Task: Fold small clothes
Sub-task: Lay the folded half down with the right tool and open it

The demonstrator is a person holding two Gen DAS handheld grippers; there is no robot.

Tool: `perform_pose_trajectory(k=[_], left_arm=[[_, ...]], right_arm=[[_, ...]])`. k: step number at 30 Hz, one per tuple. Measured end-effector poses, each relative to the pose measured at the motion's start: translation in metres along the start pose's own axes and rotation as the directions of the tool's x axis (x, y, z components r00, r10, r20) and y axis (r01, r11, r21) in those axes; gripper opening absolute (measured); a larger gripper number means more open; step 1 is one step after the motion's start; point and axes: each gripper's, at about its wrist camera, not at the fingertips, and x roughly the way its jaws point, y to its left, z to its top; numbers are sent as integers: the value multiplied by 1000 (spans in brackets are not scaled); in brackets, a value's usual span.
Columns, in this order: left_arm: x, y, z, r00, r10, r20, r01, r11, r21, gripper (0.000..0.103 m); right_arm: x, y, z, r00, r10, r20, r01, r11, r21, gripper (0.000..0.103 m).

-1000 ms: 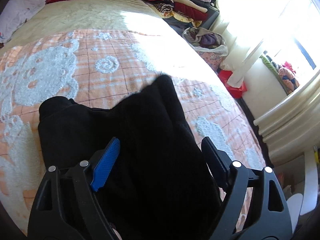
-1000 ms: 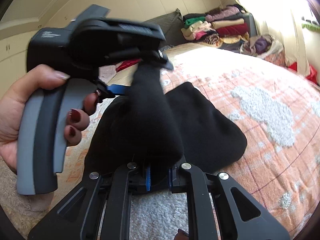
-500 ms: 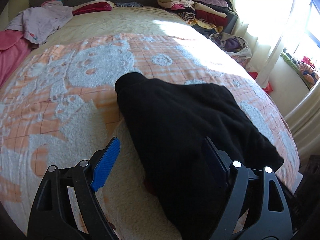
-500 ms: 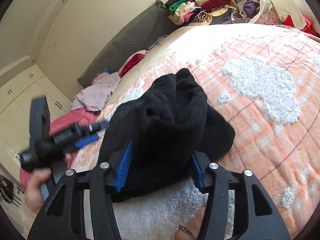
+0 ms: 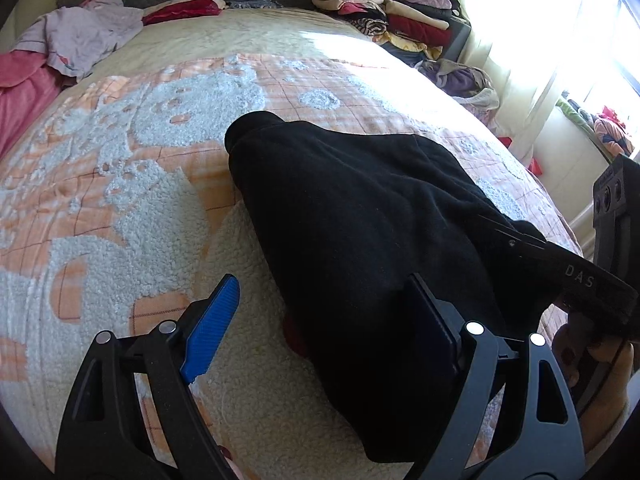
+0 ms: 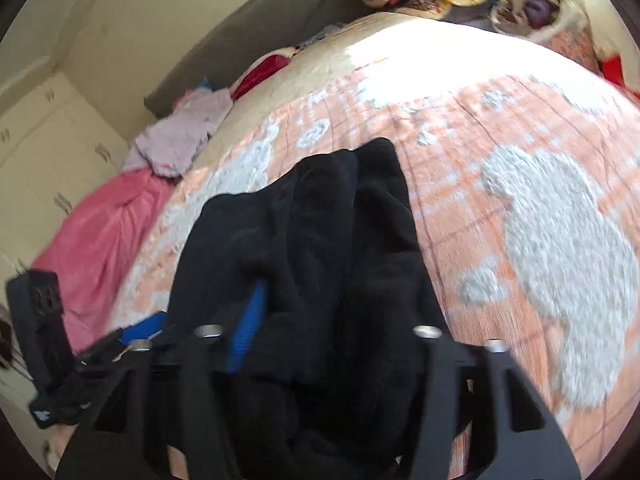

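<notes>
A black fleece garment [image 5: 360, 208] lies folded lengthwise on the orange and white blanket [image 5: 120, 168]. My left gripper [image 5: 322, 284] hangs open over its near end. The blue left pad is above the cream fleece, and the right finger is above the black cloth; neither presses on anything. In the blurred right wrist view the garment [image 6: 320, 208] runs away from my right gripper [image 6: 336, 312]. Bunched cloth lies between its closing jaws, and the blue pad's face still shows. The cloth hides its other finger. The right gripper [image 5: 560, 268] also shows at the garment's right edge.
A stack of folded clothes [image 5: 392, 12] and a bag of clothes [image 5: 460, 80] stand at the bed's far right. A lilac garment [image 5: 88, 36] and a pink cloth [image 5: 20, 80] lie at the far left. Something red [image 5: 294, 332] peeks from under the black garment.
A second ago my right gripper pinched a raised fold of the garment; it has opened, and the cloth now lies low on the bed. My left gripper swung off to the garment's left side.
</notes>
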Motion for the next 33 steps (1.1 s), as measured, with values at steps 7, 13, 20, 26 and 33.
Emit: perform_pose_trajectory(k=[7, 13, 20, 26, 33], left_arm=[[1, -3, -4, 1000, -2, -1, 2, 1000, 2, 78], [5, -12, -7, 1000, -6, -17, 7, 1000, 19, 78], [4, -12, -9, 1000, 1, -20, 0, 1000, 11, 78], [-6, -14, -15, 1000, -12, -4, 12, 1000, 9, 78], [-19, -26, -29, 999, -55, 2, 55, 998, 12, 78]], right_arm=[[-25, 10, 5, 994, 25, 108, -10, 989, -146, 24], [-2, -32, -13, 999, -11, 45, 11, 1000, 1, 29], [-11, -23, -19, 996, -75, 56, 75, 997, 5, 43], [-35, -22, -28, 995, -76, 69, 74, 997, 30, 54], [-53, -21, -43, 998, -35, 58, 32, 999, 40, 43]])
